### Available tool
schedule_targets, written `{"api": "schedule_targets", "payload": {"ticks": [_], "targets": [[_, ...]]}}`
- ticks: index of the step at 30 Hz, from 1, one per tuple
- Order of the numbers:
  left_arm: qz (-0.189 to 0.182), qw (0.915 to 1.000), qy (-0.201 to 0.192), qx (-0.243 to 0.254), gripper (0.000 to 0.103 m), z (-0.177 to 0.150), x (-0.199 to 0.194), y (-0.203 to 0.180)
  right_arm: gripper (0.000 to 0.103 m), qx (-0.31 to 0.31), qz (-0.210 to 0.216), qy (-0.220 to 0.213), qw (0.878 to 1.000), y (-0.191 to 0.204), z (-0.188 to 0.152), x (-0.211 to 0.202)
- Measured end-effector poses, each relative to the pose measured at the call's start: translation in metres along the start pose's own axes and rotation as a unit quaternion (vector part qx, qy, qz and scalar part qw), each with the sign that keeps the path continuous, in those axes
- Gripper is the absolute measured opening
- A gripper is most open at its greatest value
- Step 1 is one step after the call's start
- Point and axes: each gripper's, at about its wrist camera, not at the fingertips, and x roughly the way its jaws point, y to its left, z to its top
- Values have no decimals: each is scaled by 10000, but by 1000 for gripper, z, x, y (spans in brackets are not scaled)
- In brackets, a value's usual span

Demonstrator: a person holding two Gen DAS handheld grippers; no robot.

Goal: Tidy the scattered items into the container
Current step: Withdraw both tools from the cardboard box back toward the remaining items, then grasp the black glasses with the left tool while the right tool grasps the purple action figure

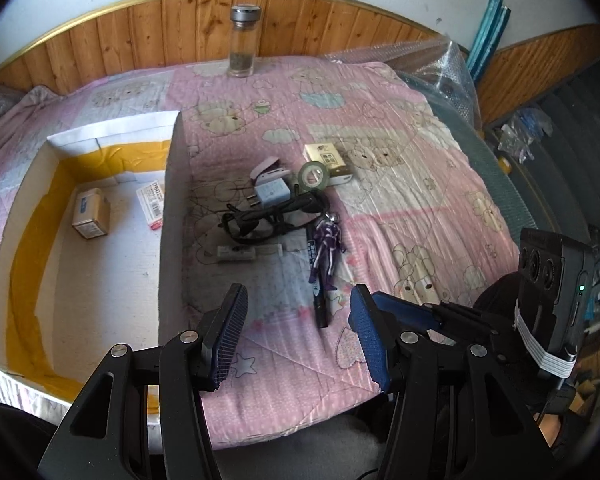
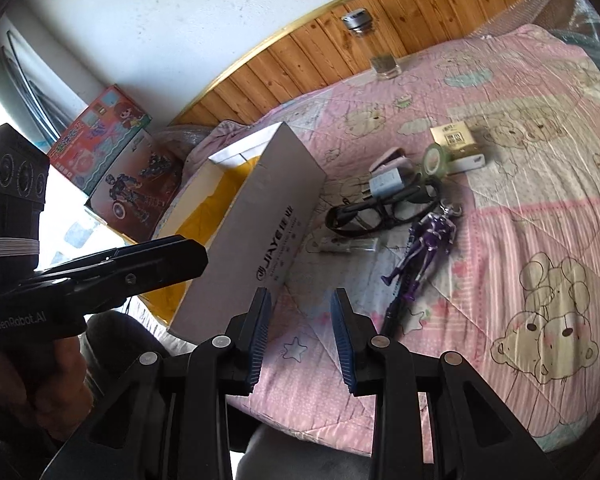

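Covering the bed, a pink quilt (image 1: 400, 200) meets wood wall panelling (image 1: 160, 32). Left wrist view: the left tool (image 1: 296, 336) hangs apart, empty. The open cardboard box (image 1: 172, 208) holds a small carton (image 1: 91, 213) and a labelled packet (image 1: 153, 201); scattered items (image 1: 284, 208) lie just beside it.

Right wrist view: the right tool (image 2: 300, 338) stands apart, empty, near the box wall (image 2: 260, 232).

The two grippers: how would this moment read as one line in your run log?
left gripper: open, empty | right gripper: open, empty | box: holds two small packs | glasses, purple figure, pen: on quilt
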Motion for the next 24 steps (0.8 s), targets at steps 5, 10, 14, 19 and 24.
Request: {"api": "schedule_targets", "payload": {"ticks": [5, 10, 14, 19, 24], "targets": [[-47, 9998, 167, 4, 56, 11, 25, -2, 33, 343, -78, 171, 9992, -26, -1, 10], [-89, 9995, 317, -33, 56, 28, 53, 2, 33, 561, -193, 261, 9979, -43, 3, 18], [43, 9993, 364, 44, 56, 43, 75, 3, 33, 678, -318, 355, 9966, -52, 10, 26], [252, 9982, 463, 292, 56, 59, 107, 5, 41, 873, -500, 559, 9934, -62, 20, 43], [419, 9961, 594, 491, 57, 69, 140, 13, 47, 1069, -761, 729, 9887, -75, 30, 65]]}}
